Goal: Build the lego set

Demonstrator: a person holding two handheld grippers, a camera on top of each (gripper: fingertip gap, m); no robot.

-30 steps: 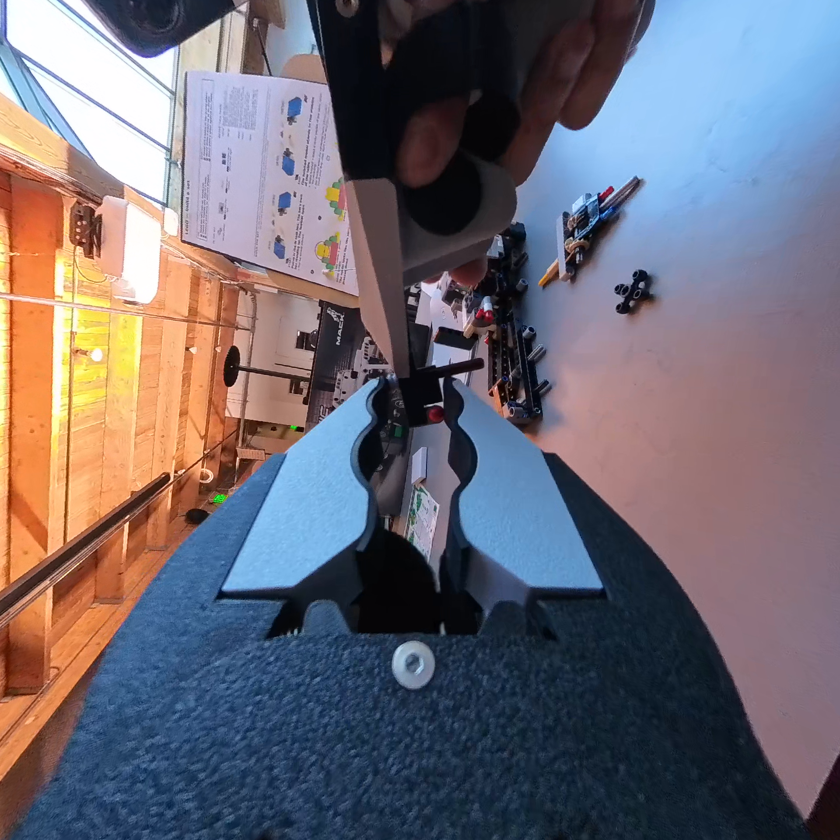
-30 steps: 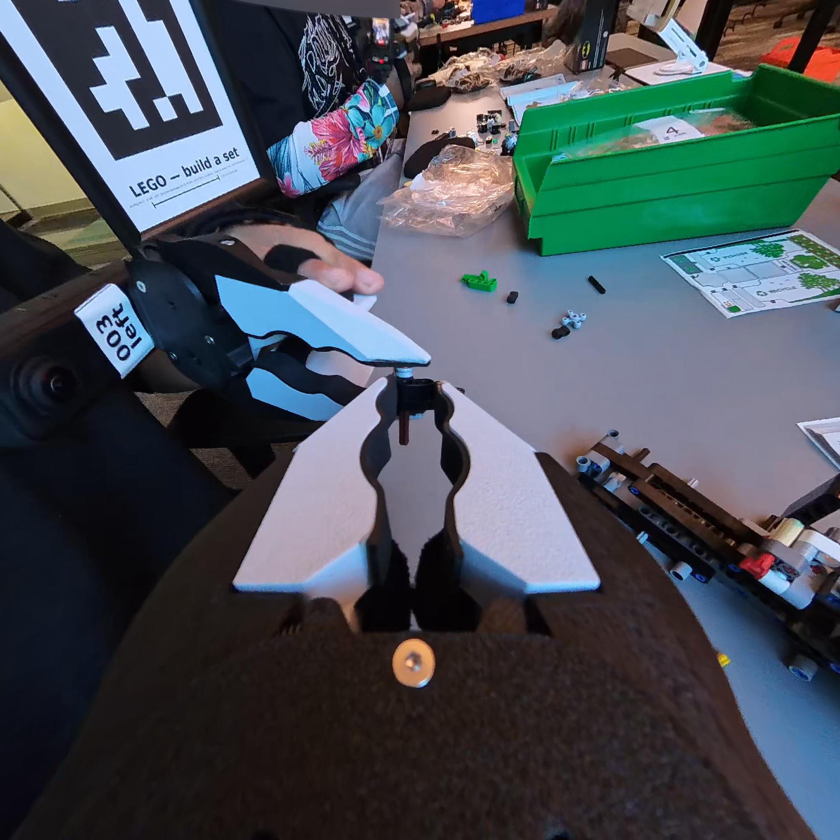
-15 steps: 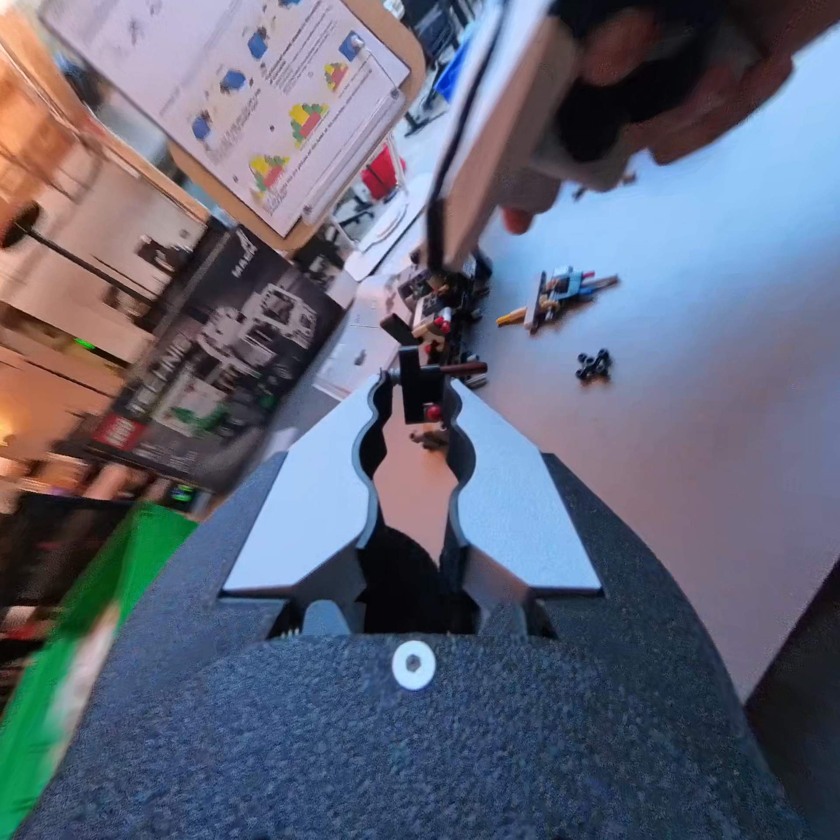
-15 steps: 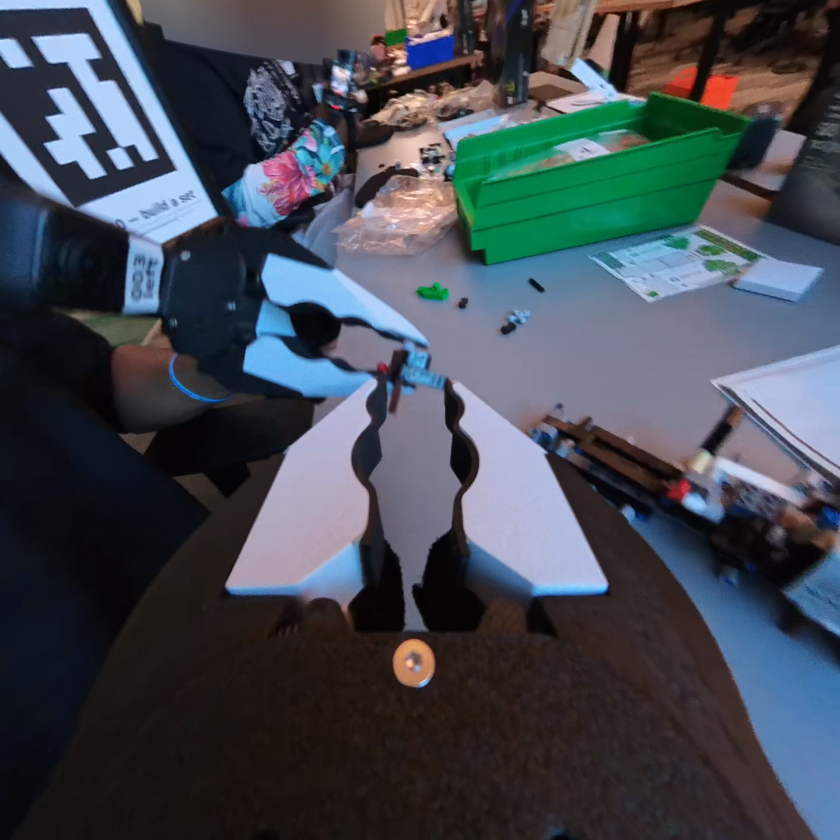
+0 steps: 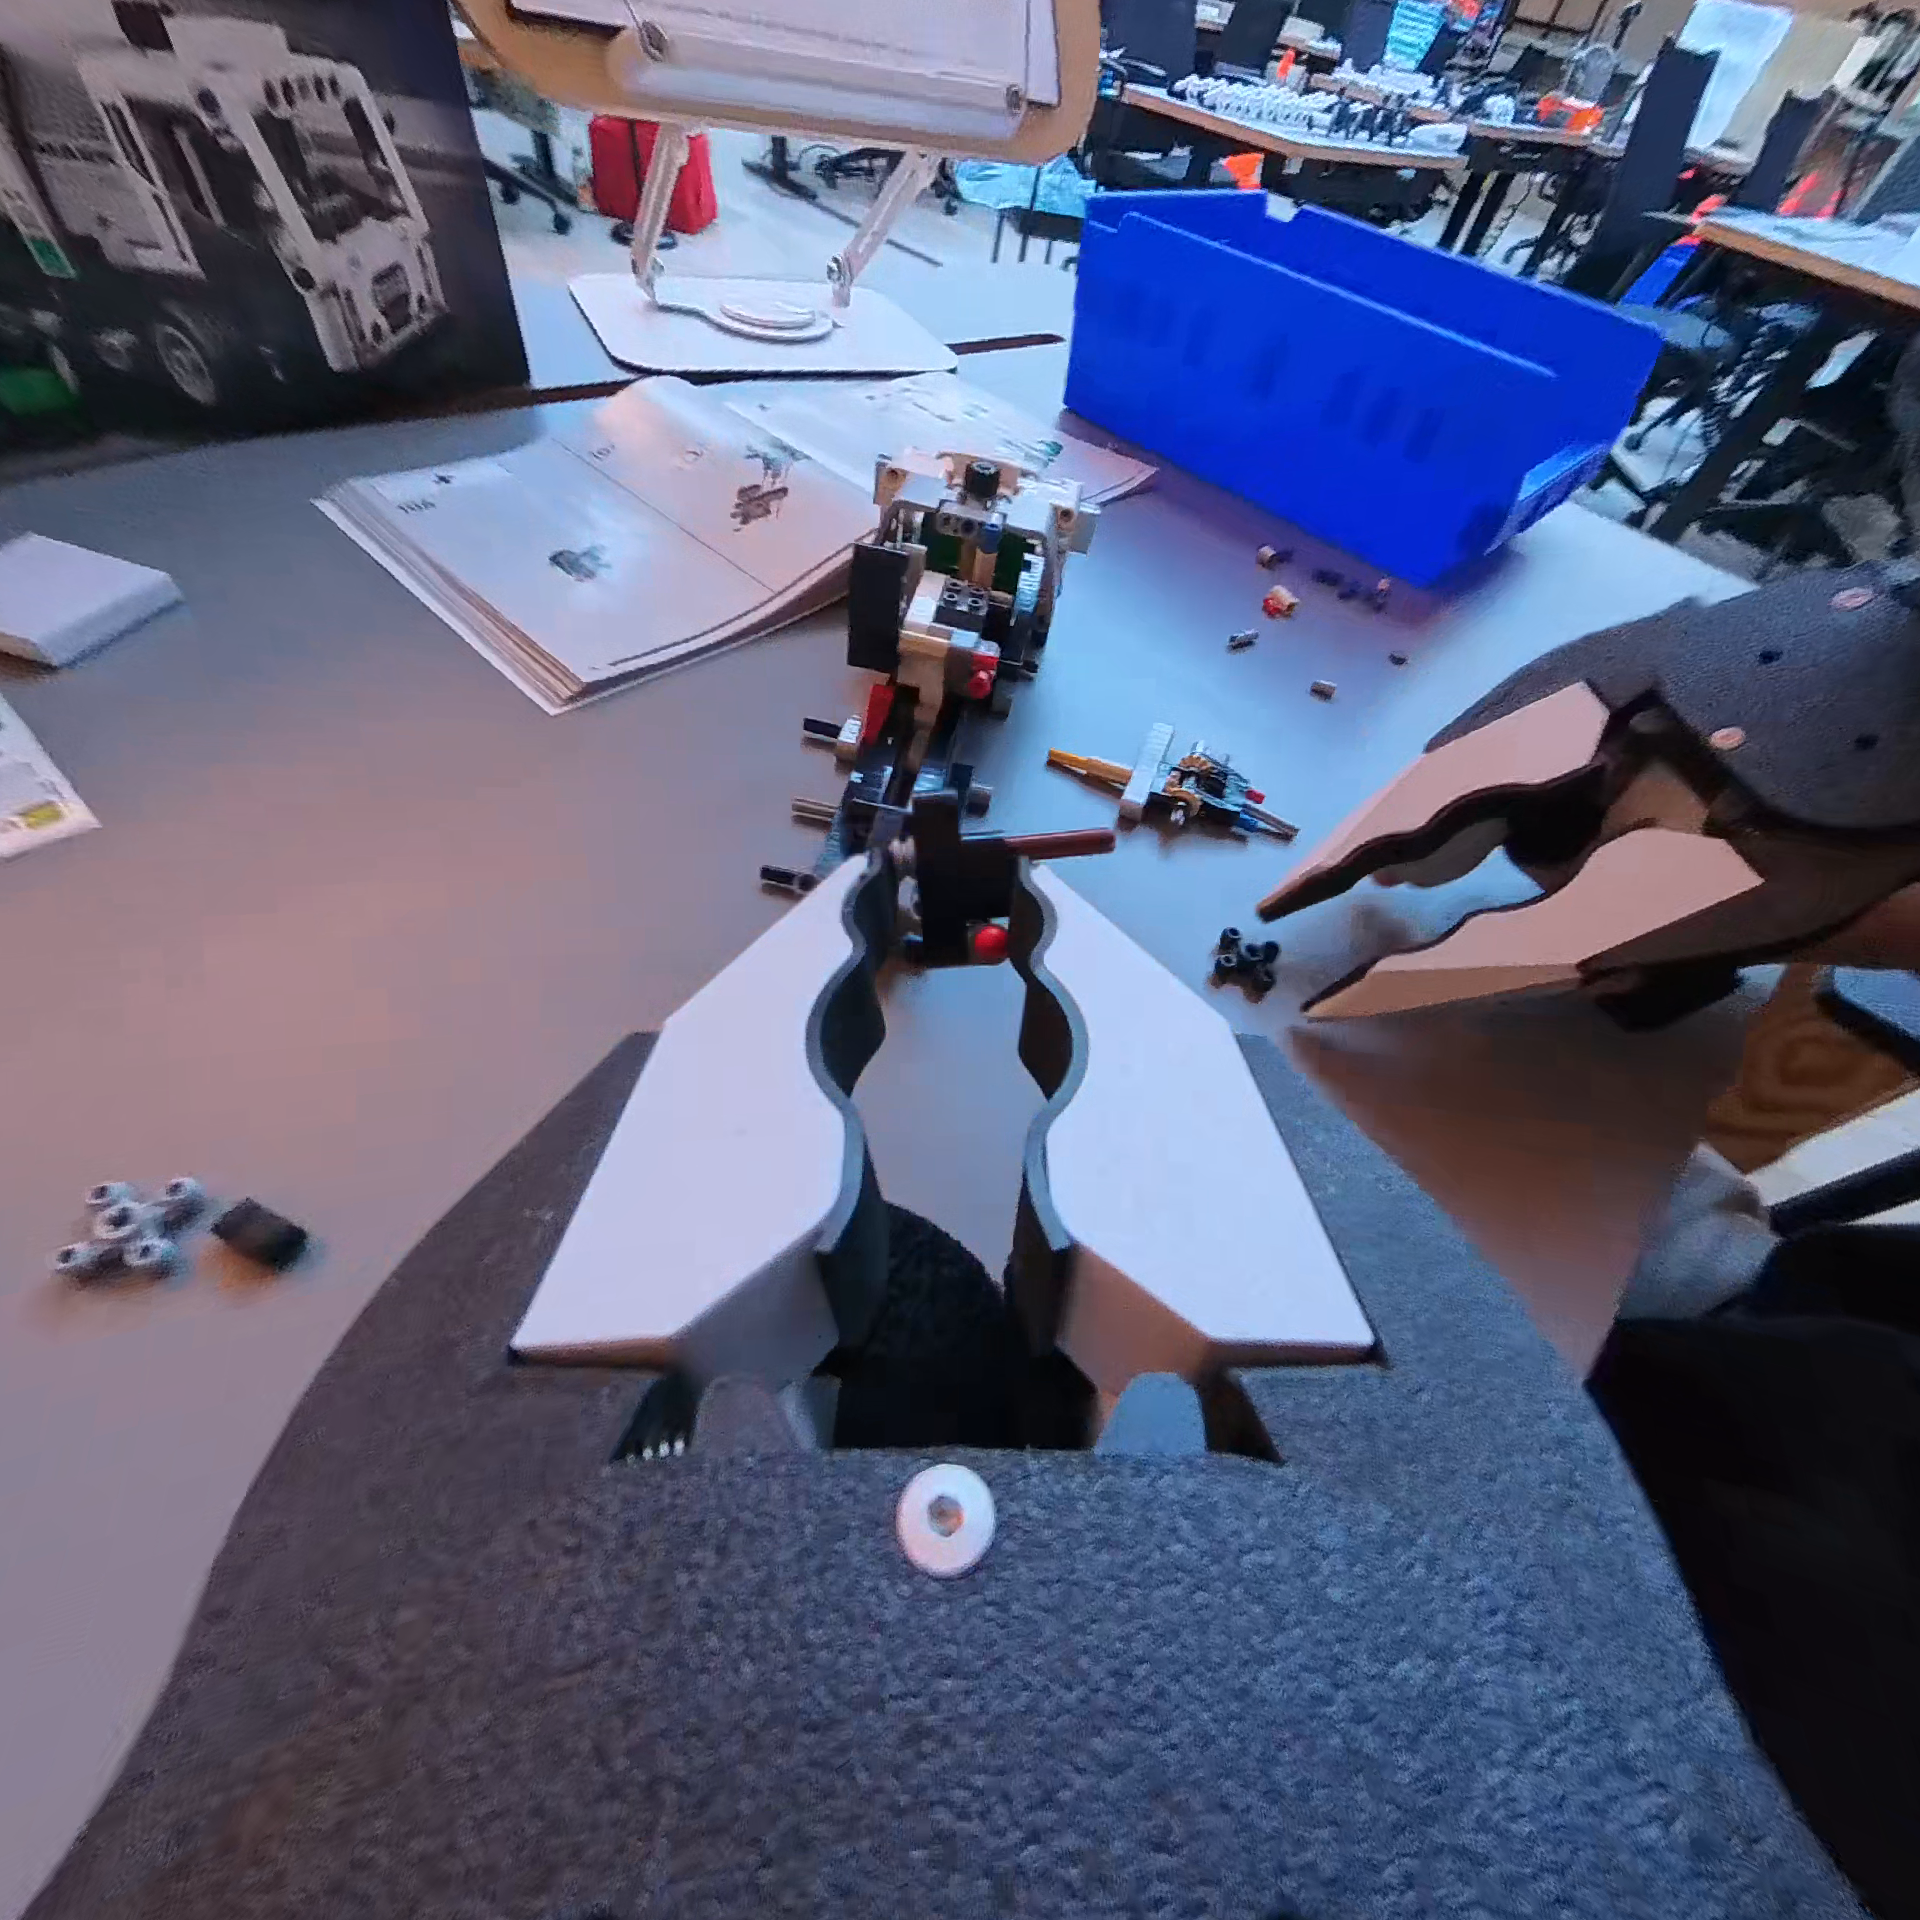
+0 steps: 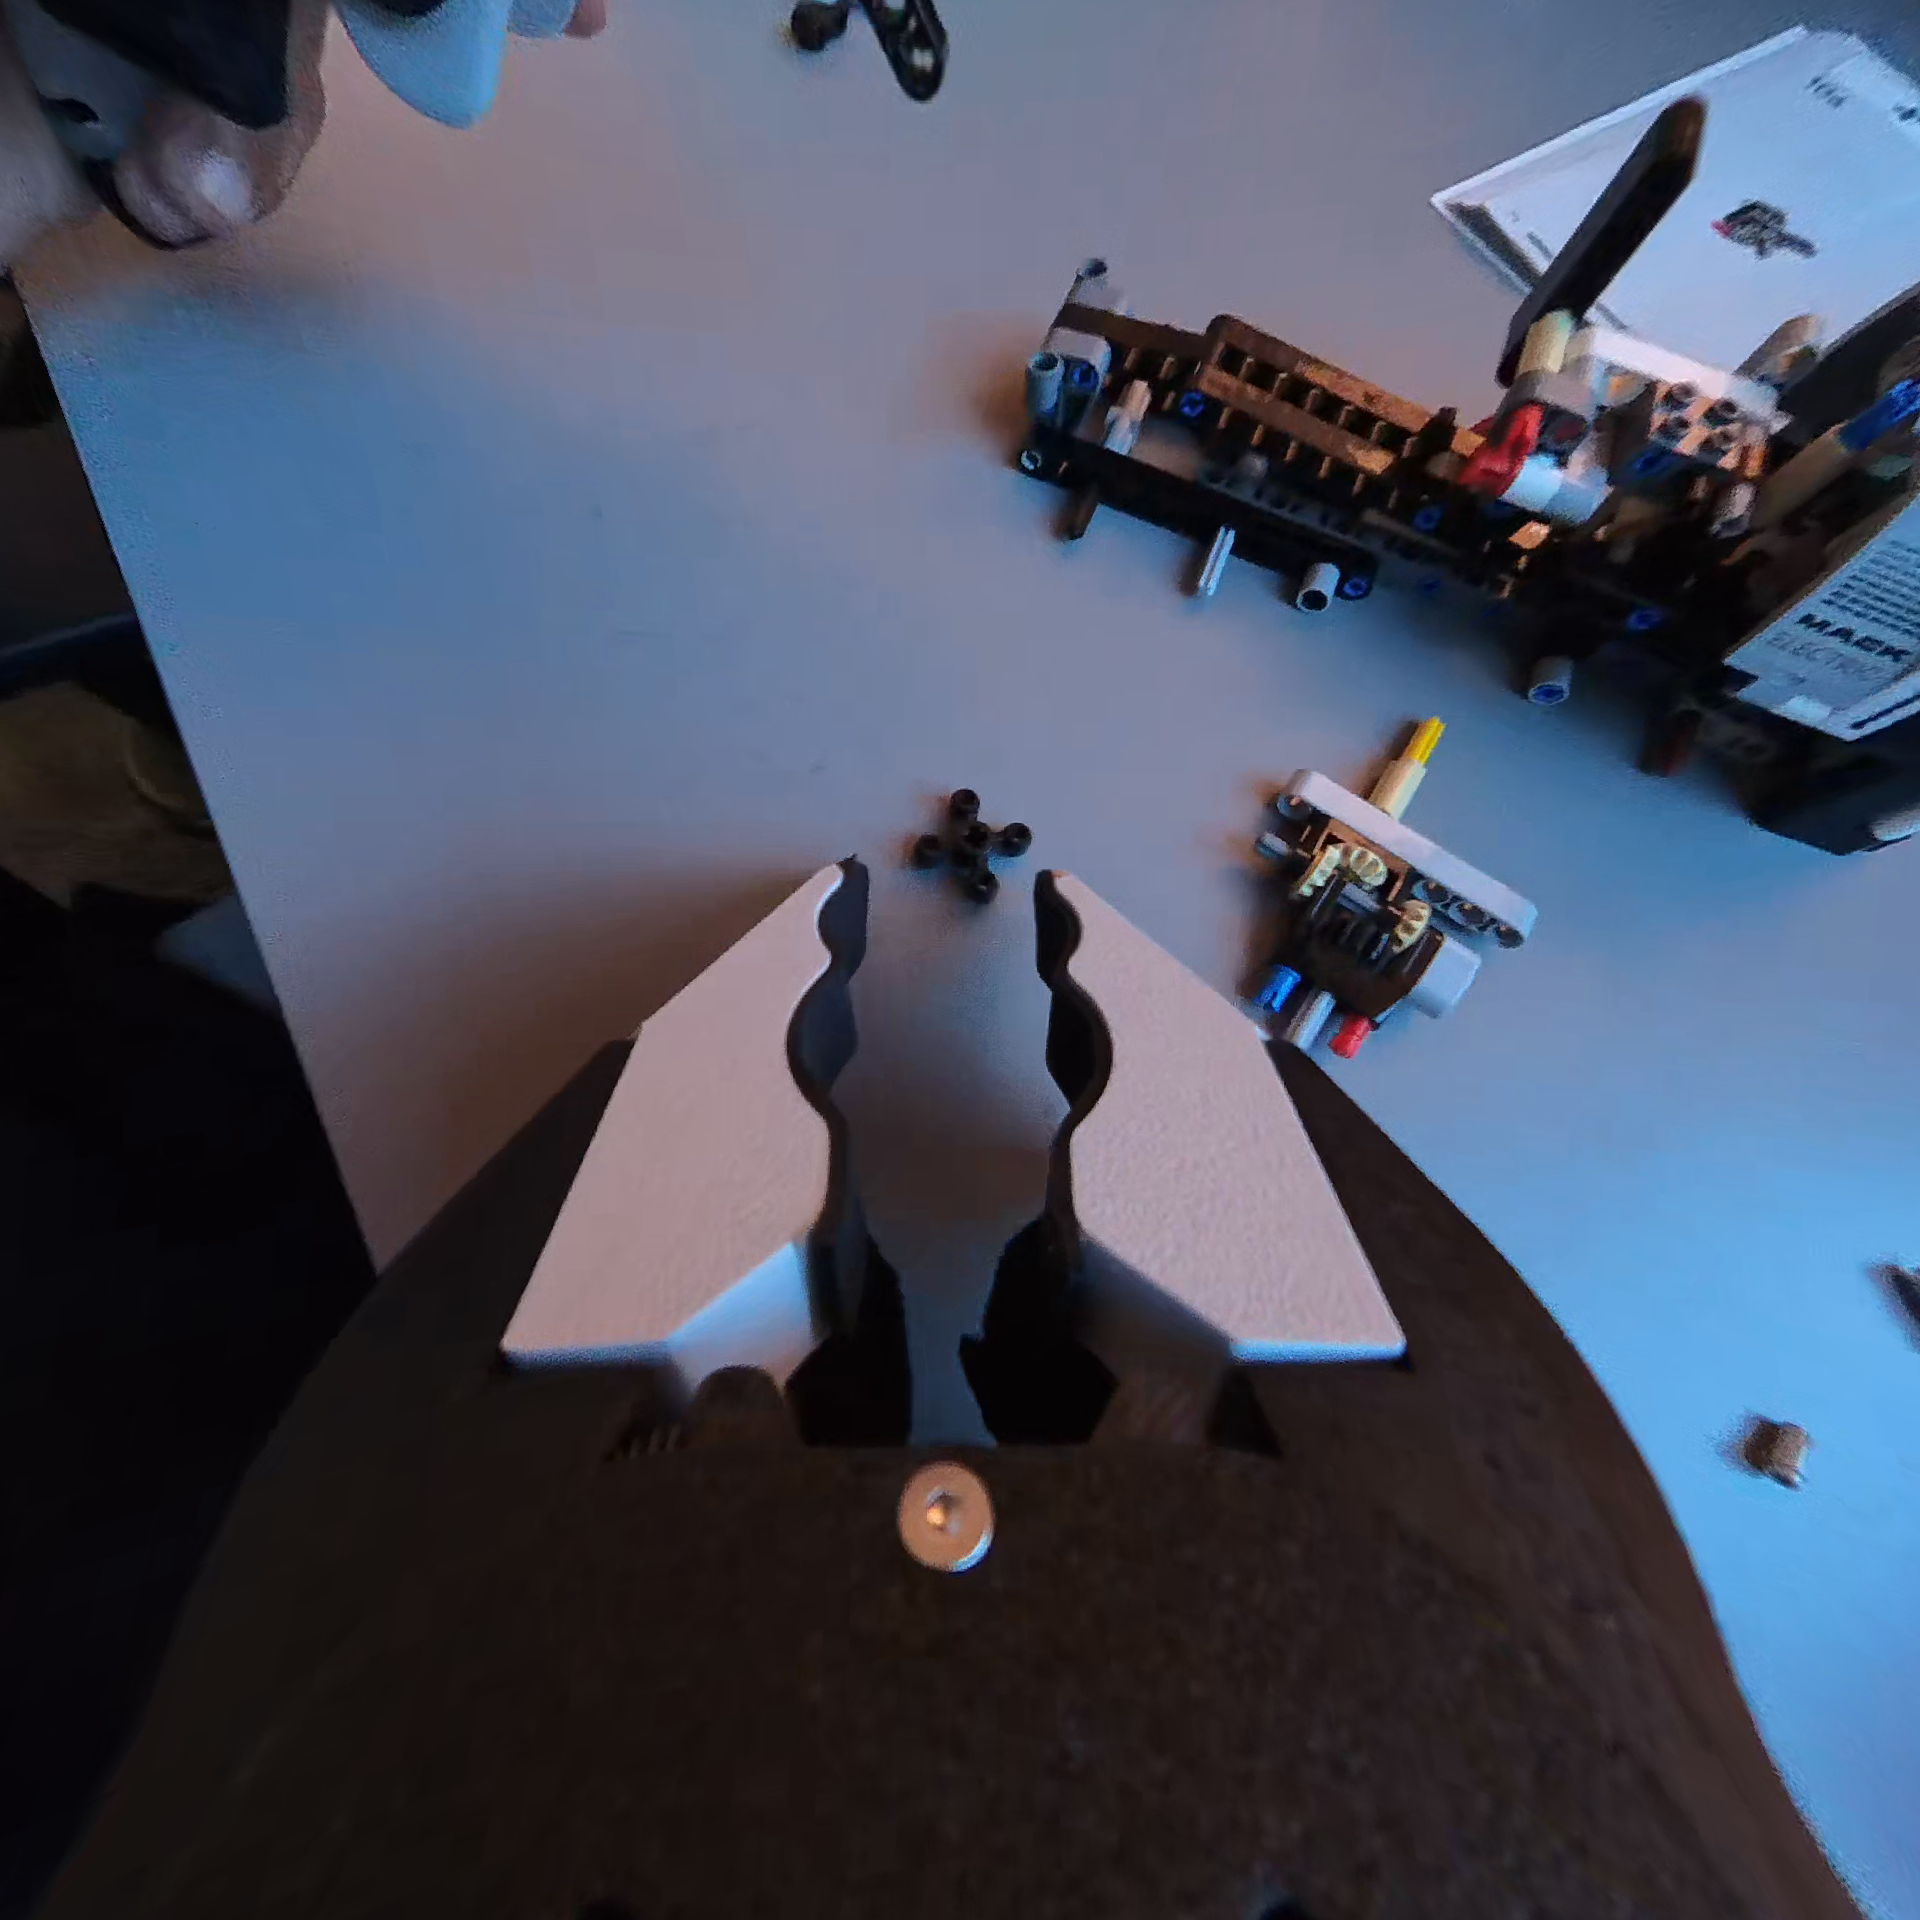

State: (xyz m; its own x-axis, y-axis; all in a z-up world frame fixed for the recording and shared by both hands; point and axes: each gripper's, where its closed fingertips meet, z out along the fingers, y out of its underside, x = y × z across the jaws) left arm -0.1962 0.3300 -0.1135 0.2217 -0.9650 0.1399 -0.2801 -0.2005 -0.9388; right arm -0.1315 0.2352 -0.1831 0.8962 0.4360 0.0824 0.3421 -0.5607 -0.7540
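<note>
left gripper (image 5: 951, 894) level, clamping black piece (image 5: 961, 883) | right gripper (image 6: 948, 878) pitched down, empty

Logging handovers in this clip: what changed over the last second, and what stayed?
The right gripper has let go of the small black assembly and moved down to the black cross-shaped piece on the table, fingers open and empty. The left gripper swung upright. Unchanged: it stays shut on the assembly; the truck chassis lies untouched.

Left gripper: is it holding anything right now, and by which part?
Yes. The left gripper pinches a small black assembly by its black block, brown axle sticking out right. The right gripper is open, empty.
</note>
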